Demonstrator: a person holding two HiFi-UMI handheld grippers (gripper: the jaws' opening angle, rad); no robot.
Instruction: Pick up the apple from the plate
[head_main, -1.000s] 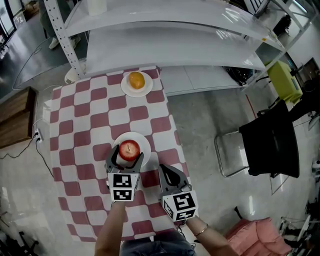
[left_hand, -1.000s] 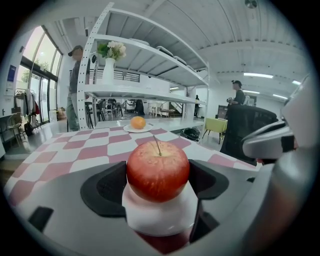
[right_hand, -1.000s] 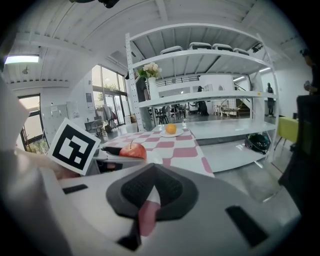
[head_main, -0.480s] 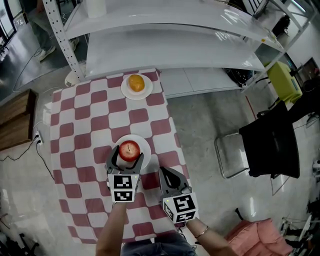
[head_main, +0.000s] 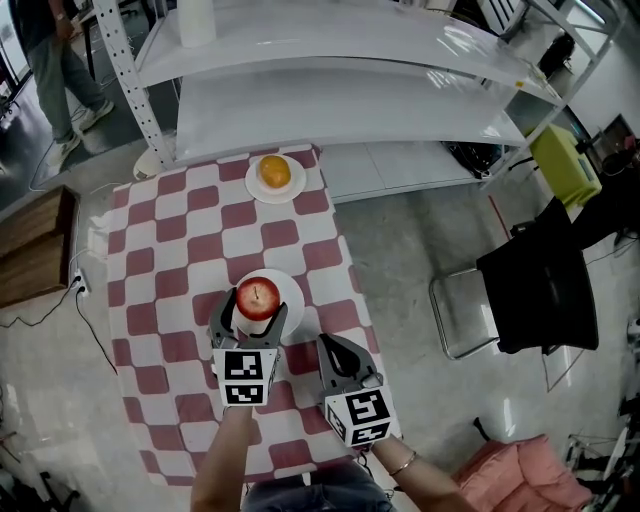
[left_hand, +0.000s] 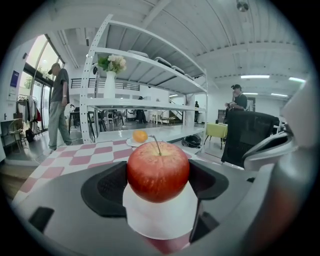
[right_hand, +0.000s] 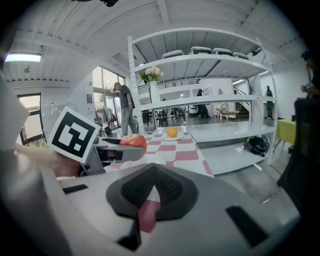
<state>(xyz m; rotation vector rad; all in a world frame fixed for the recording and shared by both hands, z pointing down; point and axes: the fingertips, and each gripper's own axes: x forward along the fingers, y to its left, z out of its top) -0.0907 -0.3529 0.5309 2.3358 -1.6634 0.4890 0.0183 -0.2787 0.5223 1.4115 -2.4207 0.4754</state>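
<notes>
A red apple (head_main: 257, 297) sits between the jaws of my left gripper (head_main: 250, 312), which is shut on it. In the left gripper view the apple (left_hand: 158, 172) is pinched between the two black pads (left_hand: 107, 187) and hangs just above the white plate (left_hand: 160, 220). That plate (head_main: 291, 285) lies on the red-and-white checked table (head_main: 160, 260). My right gripper (head_main: 336, 352) rests over the table's near right part, shut, holding nothing; in its own view the right gripper (right_hand: 152, 187) has its pads meeting.
An orange (head_main: 275, 172) lies on a second white plate (head_main: 256, 186) at the table's far edge. White shelving (head_main: 340, 100) stands just behind. A black chair (head_main: 540, 290) is on the floor to the right. A person (head_main: 50, 60) walks at the far left.
The apple has risen a little off the plate in my left gripper. The right gripper has stayed put. The person in the background has walked into view at the left.
</notes>
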